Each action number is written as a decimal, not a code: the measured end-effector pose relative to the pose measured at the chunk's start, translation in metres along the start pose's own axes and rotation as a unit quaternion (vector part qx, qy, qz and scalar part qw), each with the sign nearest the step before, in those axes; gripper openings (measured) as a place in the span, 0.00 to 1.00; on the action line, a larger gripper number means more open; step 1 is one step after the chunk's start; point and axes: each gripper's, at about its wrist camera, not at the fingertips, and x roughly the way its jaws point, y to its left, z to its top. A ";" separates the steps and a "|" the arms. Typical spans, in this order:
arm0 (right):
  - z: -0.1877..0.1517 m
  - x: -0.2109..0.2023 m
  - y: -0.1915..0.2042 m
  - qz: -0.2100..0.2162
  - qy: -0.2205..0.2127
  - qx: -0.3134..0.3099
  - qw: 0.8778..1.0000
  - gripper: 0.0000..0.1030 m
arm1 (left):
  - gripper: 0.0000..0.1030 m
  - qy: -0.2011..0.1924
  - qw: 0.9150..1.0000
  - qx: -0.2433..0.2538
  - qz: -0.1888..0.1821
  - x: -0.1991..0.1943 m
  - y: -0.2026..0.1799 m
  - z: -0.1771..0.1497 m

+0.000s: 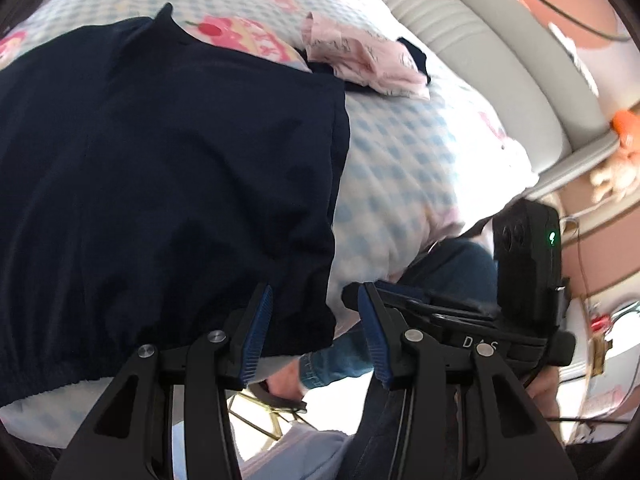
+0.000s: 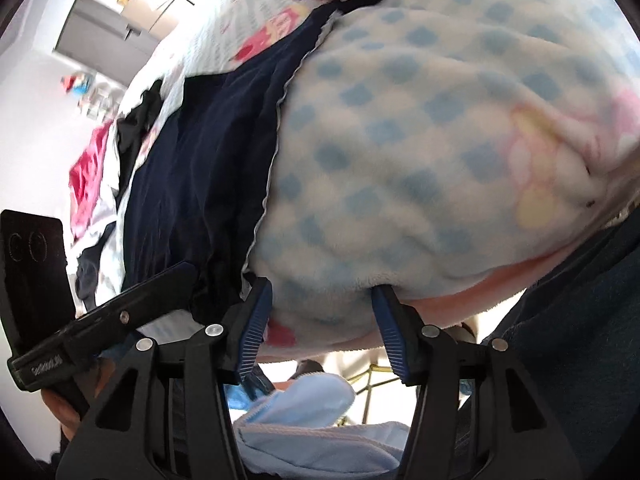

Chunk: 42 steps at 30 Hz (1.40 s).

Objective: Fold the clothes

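One navy garment (image 1: 160, 168) on checked blanket (image 1: 404, 152).

Ahead of the fingers, the garment (image 1: 168, 184) is plain dark navy. The blanket (image 1: 404, 152) beneath it is white with pale blue checks and pink-red cartoon prints. Farther beyond the fingertips, a crumpled cloth (image 1: 360, 60) is pale pink with fine dark marks.

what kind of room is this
Most likely a bedroom: a navy garment lies spread on a bed covered by a fleecy blue-check blanket, with a padded grey headboard behind and more clothes heaped further along.
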 end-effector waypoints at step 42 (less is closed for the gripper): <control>0.027 0.091 0.187 -0.008 0.066 -0.169 0.983 0.53 | 0.08 -0.110 0.974 -0.195 -0.022 -0.141 0.218 0.002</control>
